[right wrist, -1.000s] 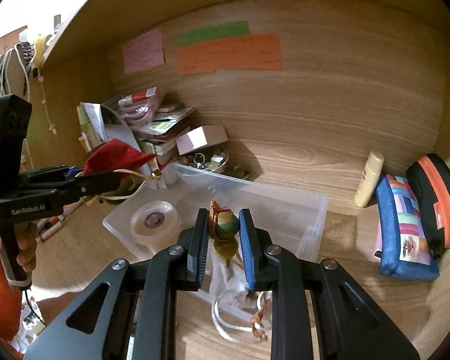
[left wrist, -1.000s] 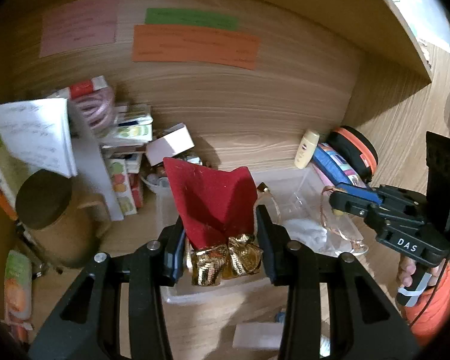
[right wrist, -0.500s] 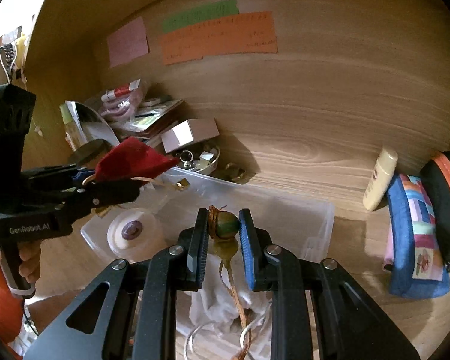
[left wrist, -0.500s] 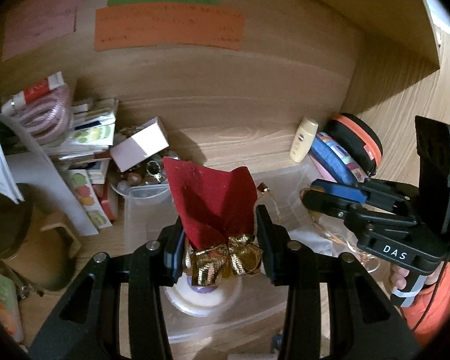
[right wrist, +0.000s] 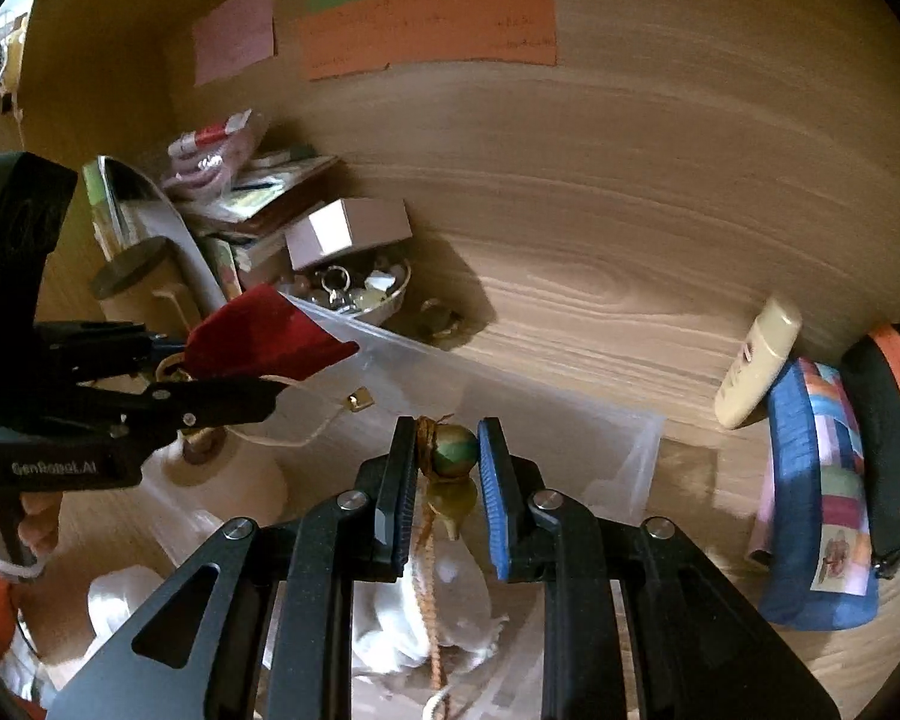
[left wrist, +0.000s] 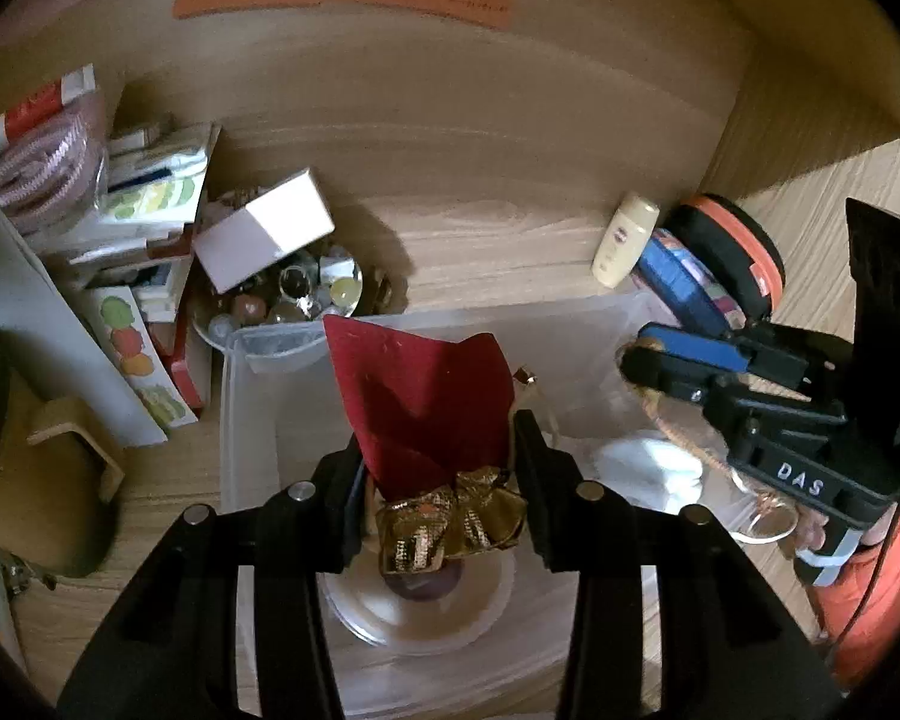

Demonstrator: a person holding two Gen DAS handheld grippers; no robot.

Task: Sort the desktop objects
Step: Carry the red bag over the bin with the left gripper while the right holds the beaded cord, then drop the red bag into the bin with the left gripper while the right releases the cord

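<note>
Left gripper (left wrist: 441, 474): jaws clamped on a red velvet pouch with a gold foil base (left wrist: 432, 414), the pads pressing the gathered gold part, the red cloth standing up beyond the fingertips. It hangs over the clear plastic storage bin (left wrist: 252, 408), directly above a white roll of tape with a dark core (left wrist: 420, 606) lying on the bin floor. A thin drawstring with a small gold tag (right wrist: 359, 401) dangles from the pouch.

Right gripper (right wrist: 447, 468): jaws close together, clamped on a round green-and-tan bead (right wrist: 453, 450) at the head of a braided brown cord (right wrist: 429, 594). A second, yellowish bead hangs just below the pads, and the cord trails down into the bin onto a crumpled white cloth (right wrist: 426, 612).

Both held items are over the bin but neither is released; I judge both to be at the placing step.

Already in the bin: the tape roll, the white cloth and what looks like clear-framed glasses (left wrist: 762, 516), partly hidden.

Outstanding, by my judgement: release of pouch and bead cord. Outside the bin are a cream plastic bottle (left wrist: 624, 240), a blue patchwork zip pouch (right wrist: 822, 498), a black case with orange trim (right wrist: 894, 444), a small dish of beads and trinkets (left wrist: 288, 294) under a white cardboard box (left wrist: 264, 234), and a stack of leaflets and packets (left wrist: 144, 198). Whether these belong in the bin cannot be told
</note>
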